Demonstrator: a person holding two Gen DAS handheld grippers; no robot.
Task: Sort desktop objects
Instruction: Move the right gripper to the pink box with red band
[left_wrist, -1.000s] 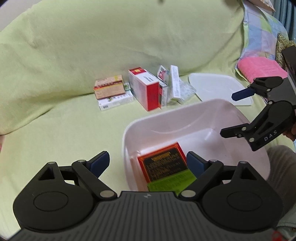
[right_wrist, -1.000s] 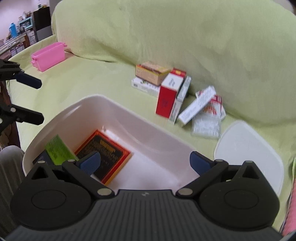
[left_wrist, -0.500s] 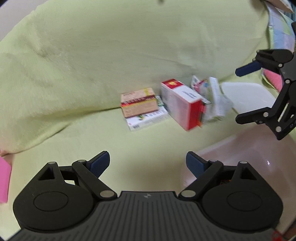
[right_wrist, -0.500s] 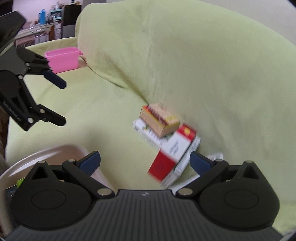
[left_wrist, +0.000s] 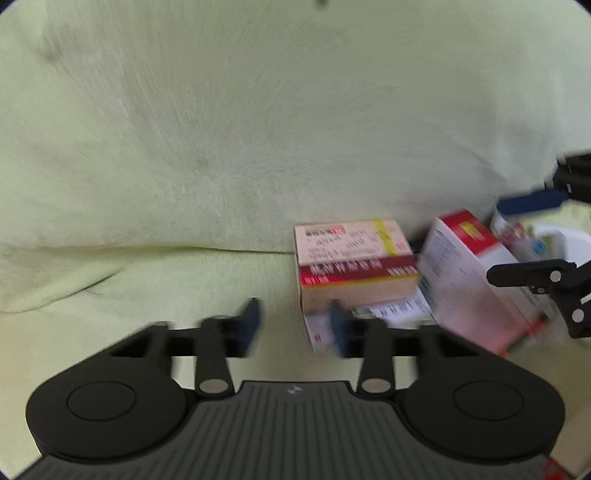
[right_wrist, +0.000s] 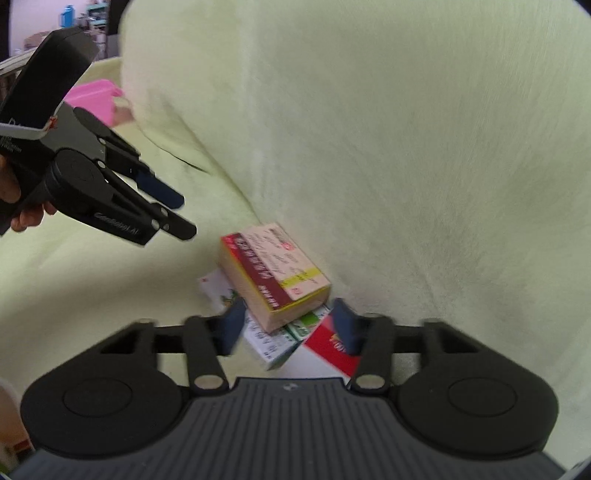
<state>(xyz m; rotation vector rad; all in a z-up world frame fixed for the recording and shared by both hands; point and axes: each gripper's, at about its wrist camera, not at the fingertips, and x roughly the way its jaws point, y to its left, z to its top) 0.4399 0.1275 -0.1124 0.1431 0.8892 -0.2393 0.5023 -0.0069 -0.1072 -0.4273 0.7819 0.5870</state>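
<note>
1. The left gripper (left_wrist: 293, 325) hangs low over the seat of a sofa covered in a pale green cloth (left_wrist: 221, 129); its two blue-padded fingers stand a moderate way apart with nothing between them, and the picture is blurred.
2. Just ahead of it and to its right, against the foot of the sofa back, lies a beige box with a dark red band (left_wrist: 356, 264).
3. That box rests on top of a flat white box with green print (right_wrist: 273, 341), whose near edge shows under it.
4. Beside the pair on the right stands a taller white box with a red top (left_wrist: 469, 280), tilted; more small packets sit behind it, too blurred to tell apart.
5. The right gripper (right_wrist: 286, 325) points down at the same stack, its blue-padded fingers parted about as far and gripping nothing; the beige box lies just beyond the fingertips.
6. In the right wrist view the left gripper shows at the left, gripped by a hand (right_wrist: 22, 206) and held clear above the seat.
7. A pink container (right_wrist: 94, 99) sits far back on the sofa's left end.
</note>
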